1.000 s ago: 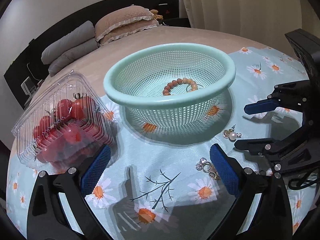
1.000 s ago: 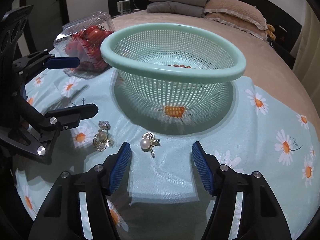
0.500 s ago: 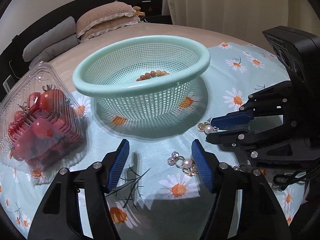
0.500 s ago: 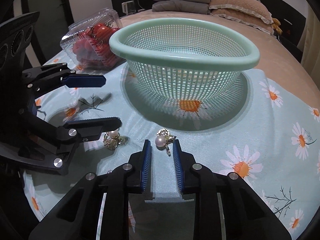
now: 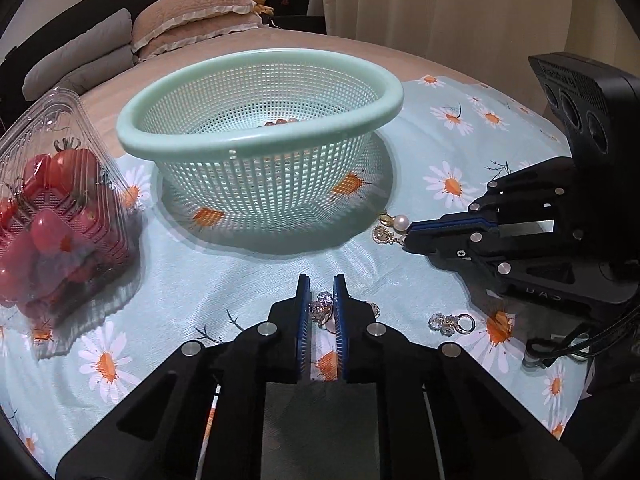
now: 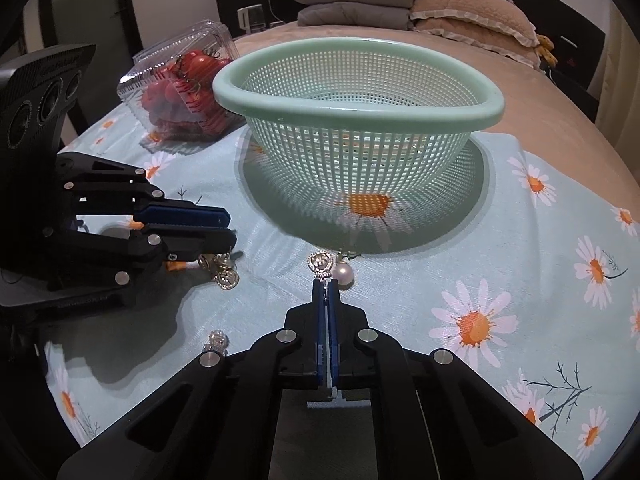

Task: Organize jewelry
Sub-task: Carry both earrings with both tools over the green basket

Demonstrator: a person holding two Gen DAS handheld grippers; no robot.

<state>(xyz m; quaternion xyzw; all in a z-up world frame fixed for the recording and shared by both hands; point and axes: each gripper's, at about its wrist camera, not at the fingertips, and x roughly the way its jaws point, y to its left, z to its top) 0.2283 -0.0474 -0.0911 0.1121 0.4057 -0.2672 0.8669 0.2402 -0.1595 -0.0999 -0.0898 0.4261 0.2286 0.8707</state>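
Observation:
A mint green mesh basket (image 5: pixel 256 128) (image 6: pixel 360 80) stands on the daisy cloth with a bead bracelet (image 5: pixel 280 121) inside. My left gripper (image 5: pixel 321 286) is shut on a crystal and pearl earring (image 5: pixel 323 312); it also shows in the right wrist view (image 6: pixel 228 228), with the earring (image 6: pixel 222 270) hanging below it. My right gripper (image 6: pixel 326 286) is shut on a gold pearl earring (image 6: pixel 332 266); in the left wrist view the right gripper (image 5: pixel 408 236) holds the same earring (image 5: pixel 390 228). Another crystal earring (image 5: pixel 450 322) (image 6: pixel 216 340) lies on the cloth.
A clear plastic box of cherry tomatoes (image 5: pixel 48 208) (image 6: pixel 184 88) sits left of the basket. The cloth (image 5: pixel 460 152) covers a bed with pillows (image 5: pixel 192 28) and folded grey blankets (image 6: pixel 356 0) behind.
Both grippers have closed from open: the left onto the crystal and pearl earring, the right onto the gold pearl earring. Both have dropped lower towards the cloth.

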